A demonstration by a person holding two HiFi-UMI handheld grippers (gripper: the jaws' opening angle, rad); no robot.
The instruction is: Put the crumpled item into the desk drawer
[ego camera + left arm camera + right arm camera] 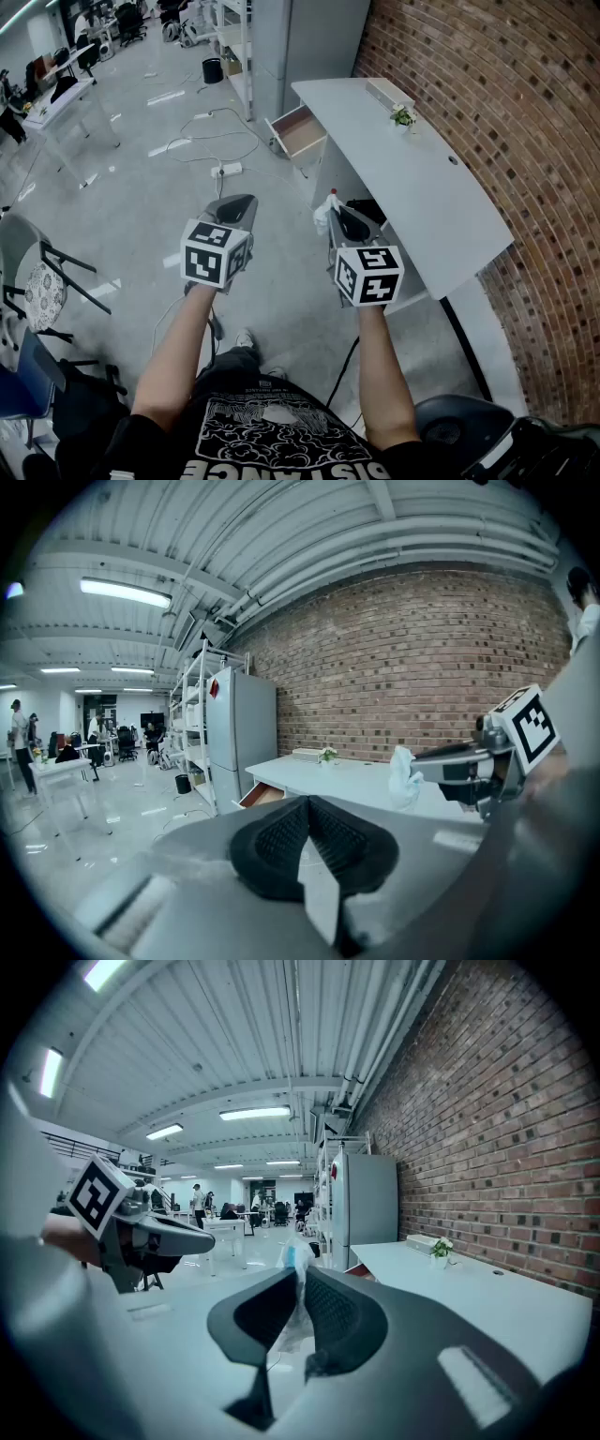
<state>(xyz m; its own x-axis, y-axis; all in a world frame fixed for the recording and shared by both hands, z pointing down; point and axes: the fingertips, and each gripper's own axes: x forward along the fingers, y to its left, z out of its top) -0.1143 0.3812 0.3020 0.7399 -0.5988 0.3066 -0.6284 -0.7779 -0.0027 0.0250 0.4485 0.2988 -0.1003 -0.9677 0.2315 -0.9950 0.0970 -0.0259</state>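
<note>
Crumpled item (323, 214), a white wad, is pinched between the right gripper's (339, 217) jaws and sticks out past their tips. The open drawer (298, 131) of the desk (422, 187) lies well ahead of that gripper. The left gripper (234, 206), alongside on its left, has its jaws pressed together on nothing.

White crumpled thin-sheet item (323, 214); pale grey flat desk top (422, 187); tan-lined wooden drawer (298, 131). Red-brown brick wall (506, 84), pale mortar grid.
</note>
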